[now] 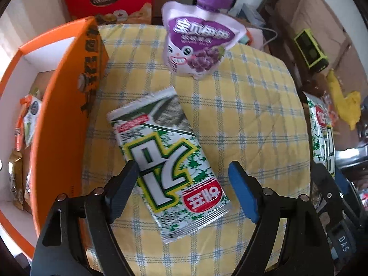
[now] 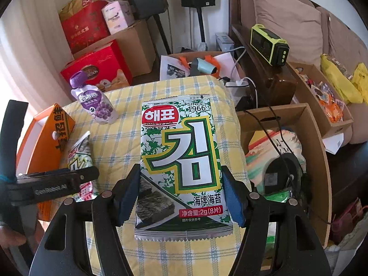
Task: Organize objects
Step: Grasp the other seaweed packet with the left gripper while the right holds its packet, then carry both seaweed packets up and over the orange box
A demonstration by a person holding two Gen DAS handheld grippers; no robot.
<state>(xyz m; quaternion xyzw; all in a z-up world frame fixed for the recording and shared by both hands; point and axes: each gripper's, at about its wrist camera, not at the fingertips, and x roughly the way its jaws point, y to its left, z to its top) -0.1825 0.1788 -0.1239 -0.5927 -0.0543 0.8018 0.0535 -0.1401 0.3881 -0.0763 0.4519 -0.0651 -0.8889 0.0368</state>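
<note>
A green-and-white seaweed packet (image 1: 170, 165) lies flat on the yellow plaid cloth (image 1: 248, 115). My left gripper (image 1: 184, 179) points down over it, open; the black left finger (image 1: 125, 181) is at the packet's edge and the blue pad (image 1: 241, 184) stands apart from it. A second seaweed packet (image 2: 181, 161) hangs upright above the cloth, with my right gripper (image 2: 181, 184) shut on its sides. The purple grape pouch (image 1: 197, 43) stands at the cloth's far edge. An orange box (image 1: 69, 119) with several snack packs inside sits to the left.
Red gift boxes (image 2: 96, 69) and cardboard cartons stand behind the cloth. An open cardboard box (image 2: 287, 142) with a bag and cables sits to the right. Beyond it are a green-yellow device (image 2: 269, 43) and a sofa with cushions. A hand (image 2: 11, 237) shows at lower left.
</note>
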